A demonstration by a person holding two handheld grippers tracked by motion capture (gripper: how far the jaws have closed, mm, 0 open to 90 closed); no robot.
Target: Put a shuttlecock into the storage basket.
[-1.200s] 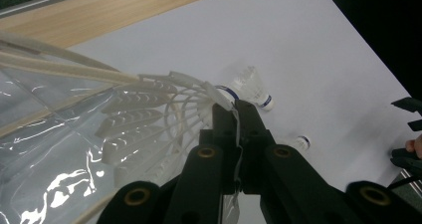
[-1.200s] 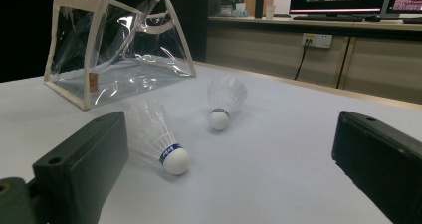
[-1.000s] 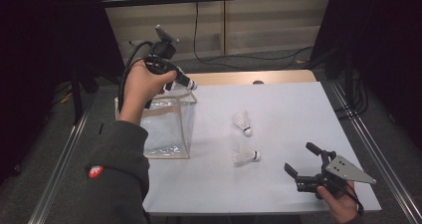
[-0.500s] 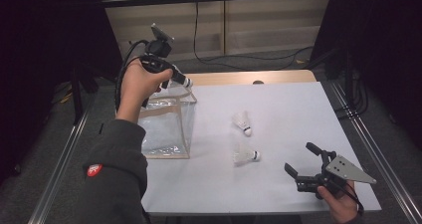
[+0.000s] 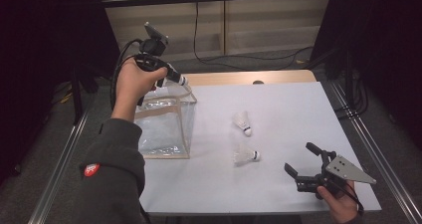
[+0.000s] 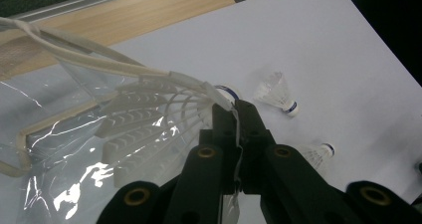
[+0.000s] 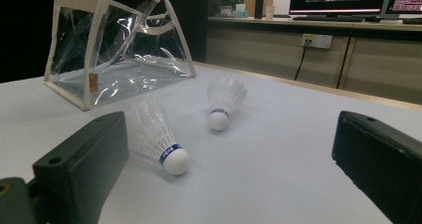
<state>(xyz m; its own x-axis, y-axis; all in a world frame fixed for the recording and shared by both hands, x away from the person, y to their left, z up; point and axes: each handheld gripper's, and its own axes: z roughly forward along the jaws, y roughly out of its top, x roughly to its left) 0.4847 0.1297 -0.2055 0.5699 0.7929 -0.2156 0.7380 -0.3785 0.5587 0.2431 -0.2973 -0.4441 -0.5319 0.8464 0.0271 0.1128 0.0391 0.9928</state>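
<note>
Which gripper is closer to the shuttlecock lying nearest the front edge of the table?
Right. The right gripper sits open on the table just beside that shuttlecock. The left gripper is raised over the clear bag, shut on another shuttlecock.

In the left gripper view the closed black jaws cover part of the held shuttlecock (image 6: 149,134), and the clear bag (image 6: 54,149) is cut off at the left edge
</note>
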